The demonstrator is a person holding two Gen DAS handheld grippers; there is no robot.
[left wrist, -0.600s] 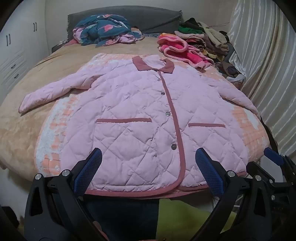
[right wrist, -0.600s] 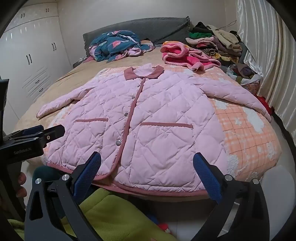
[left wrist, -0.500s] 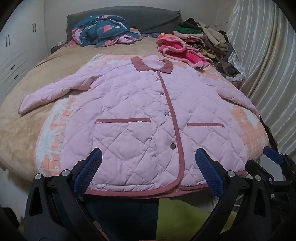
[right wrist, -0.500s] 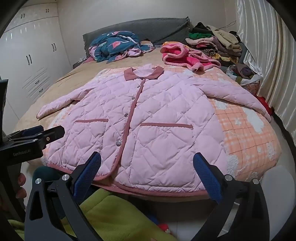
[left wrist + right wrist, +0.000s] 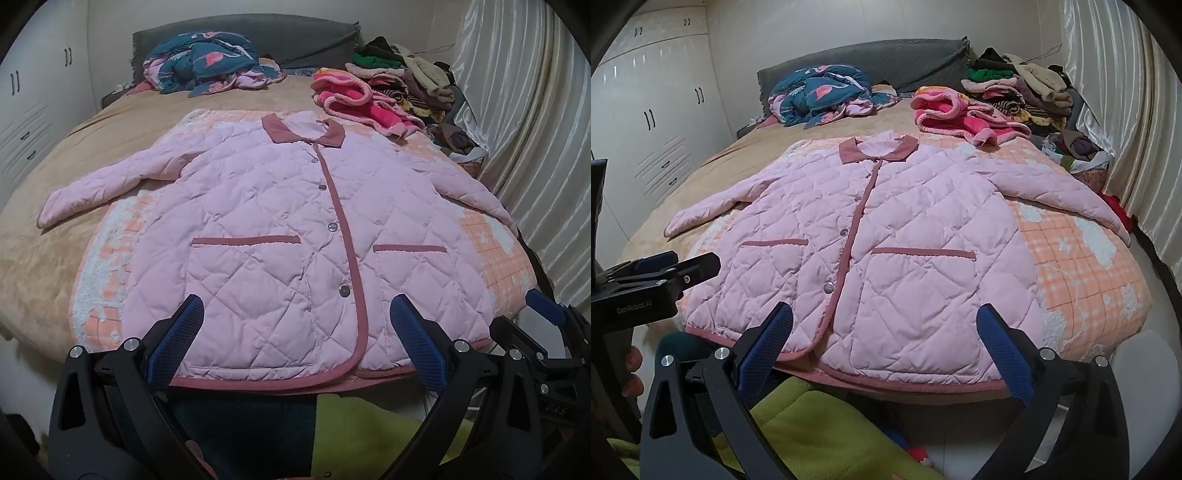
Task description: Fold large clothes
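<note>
Left wrist view has the left gripper spread wide with nothing between its blue pads, just hanging over the near hem of the jacket without touching it. Same deal from the right wrist view: the right gripper is fully released, jaws apart, empty, tilted down at the hem on the pocket side. You can also spot the left gripper poking in at the left edge of that view, with a bit of the person's fingers wrapped on its handle.

The thing to fold is a pink quilted jacket, laid flat and face up on the bed, buttoned shut, both sleeves spread out to the sides, dusty-rose collar pointing toward the headboard. Hem sits right at the near edge of the mattress. It's lying on an orange-and-white checked blanket, which sits on a tan bedspread.

Further back: a crumpled teal floral quilt against the grey headboard, a bright pink fleece garment just past the collar, and a heap of mixed clothes piled along the curtain side. White wardrobe on the far left. Something lime green sits low, right under the grippers.
</note>
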